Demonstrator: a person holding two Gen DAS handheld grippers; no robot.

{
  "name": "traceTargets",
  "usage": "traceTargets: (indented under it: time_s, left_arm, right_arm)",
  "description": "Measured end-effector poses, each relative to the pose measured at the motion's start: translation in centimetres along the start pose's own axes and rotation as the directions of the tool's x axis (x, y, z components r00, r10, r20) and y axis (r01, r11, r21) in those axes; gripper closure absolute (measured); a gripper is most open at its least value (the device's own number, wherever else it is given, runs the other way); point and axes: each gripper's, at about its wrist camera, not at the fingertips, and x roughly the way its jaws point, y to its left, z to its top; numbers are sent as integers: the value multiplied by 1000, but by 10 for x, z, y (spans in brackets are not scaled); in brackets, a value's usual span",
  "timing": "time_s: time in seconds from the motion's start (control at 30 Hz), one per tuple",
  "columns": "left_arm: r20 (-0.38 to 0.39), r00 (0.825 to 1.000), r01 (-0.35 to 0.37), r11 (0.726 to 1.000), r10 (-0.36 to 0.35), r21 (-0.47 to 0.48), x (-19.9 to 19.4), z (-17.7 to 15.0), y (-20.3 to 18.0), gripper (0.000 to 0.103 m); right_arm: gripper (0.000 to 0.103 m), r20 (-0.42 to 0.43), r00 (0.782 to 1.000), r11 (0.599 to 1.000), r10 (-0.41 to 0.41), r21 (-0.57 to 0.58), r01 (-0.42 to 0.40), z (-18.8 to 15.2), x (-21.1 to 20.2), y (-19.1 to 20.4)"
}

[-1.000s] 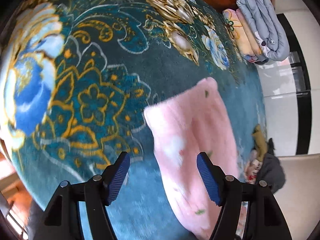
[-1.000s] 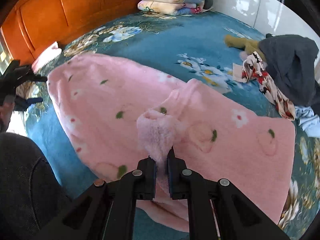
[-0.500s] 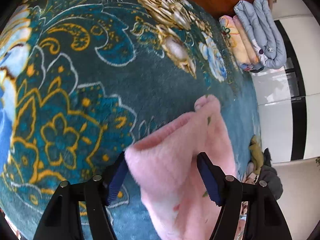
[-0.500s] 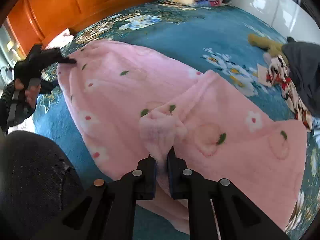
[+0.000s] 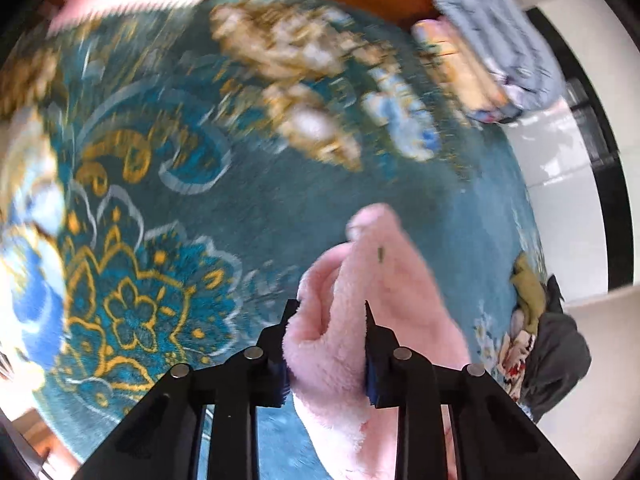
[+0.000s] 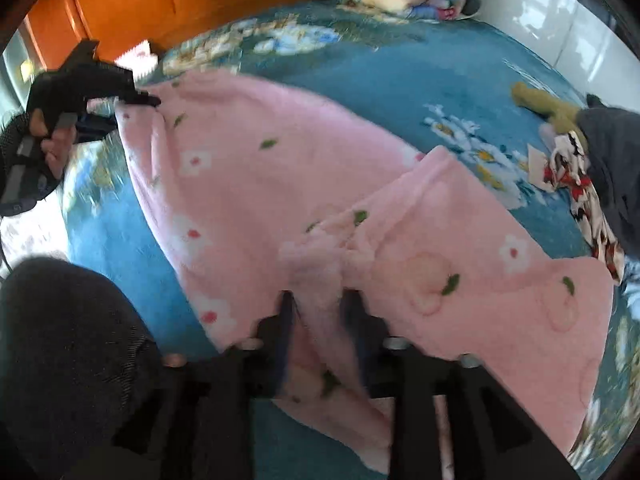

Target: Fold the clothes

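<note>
From the right wrist view we see the whole fluffy pink fleece garment with white flowers and green leaves point(image 6: 280, 168) spread across the teal floral bedspread point(image 6: 400, 76), and our left gripper point(image 6: 136, 98) clamped on its far corner. The left wrist view shows only that bunched corner point(image 5: 360, 300) squeezed between its jaws. Our right gripper point(image 6: 316, 304) is blurred, its jaws parted around a plush fold; we see no readable writing.

Left claw point(image 5: 326, 344): fingers closed on a pink fleece fold.
Right claw point(image 6: 318, 320): blurred, fingers slightly parted around pink fleece.
</note>
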Motion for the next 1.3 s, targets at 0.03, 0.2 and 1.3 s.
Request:
traceTargets:
  time_s: [0.03, 0.2, 1.3]
  left_arm:
    - [21, 1000, 9, 999, -10, 54, -10, -2, -18, 75]
    - [106, 991, 40, 922, -87, 385, -67, -30, -133, 75]
    - [-178, 984, 79, 914, -8, 397, 39, -186, -249, 42]
  right_arm:
    - [58, 31, 1000, 1000, -6, 17, 6, 0, -10, -5]
    - [50, 163, 985, 980, -63, 196, 30, -14, -59, -52]
    - [40, 335, 939, 645, 73, 702, -301, -150, -106, -217]
